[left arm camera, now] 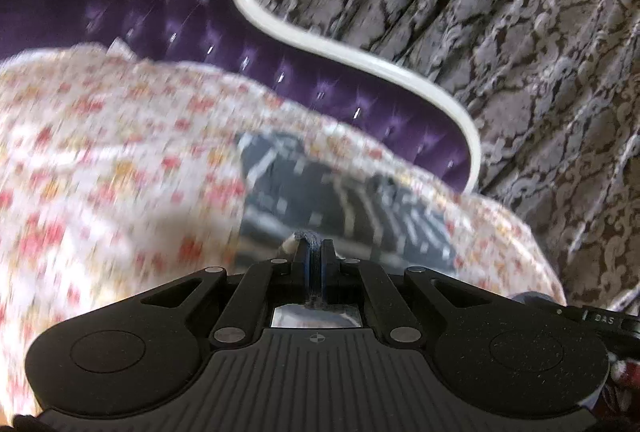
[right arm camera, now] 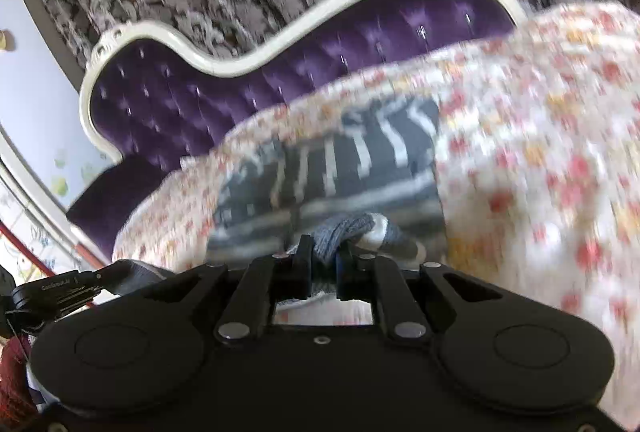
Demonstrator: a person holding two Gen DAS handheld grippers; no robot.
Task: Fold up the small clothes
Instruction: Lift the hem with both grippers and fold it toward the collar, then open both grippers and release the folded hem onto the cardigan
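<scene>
A small grey garment with white stripes [left arm camera: 328, 191] lies on a floral bedspread [left arm camera: 120, 151]. It also shows in the right wrist view [right arm camera: 328, 167]. My left gripper [left arm camera: 314, 248] is shut on a grey edge of the garment. My right gripper [right arm camera: 324, 256] is shut on a bunched grey and white edge of the same garment. Both views are blurred by motion. The part of the garment under the grippers is hidden.
A purple tufted headboard [left arm camera: 180, 11] with a cream frame stands behind the bed, also in the right wrist view [right arm camera: 240, 71]. Patterned grey-brown curtains [left arm camera: 520, 31] hang behind it. The floral bedspread [right arm camera: 540, 151] fills the right side of the right wrist view.
</scene>
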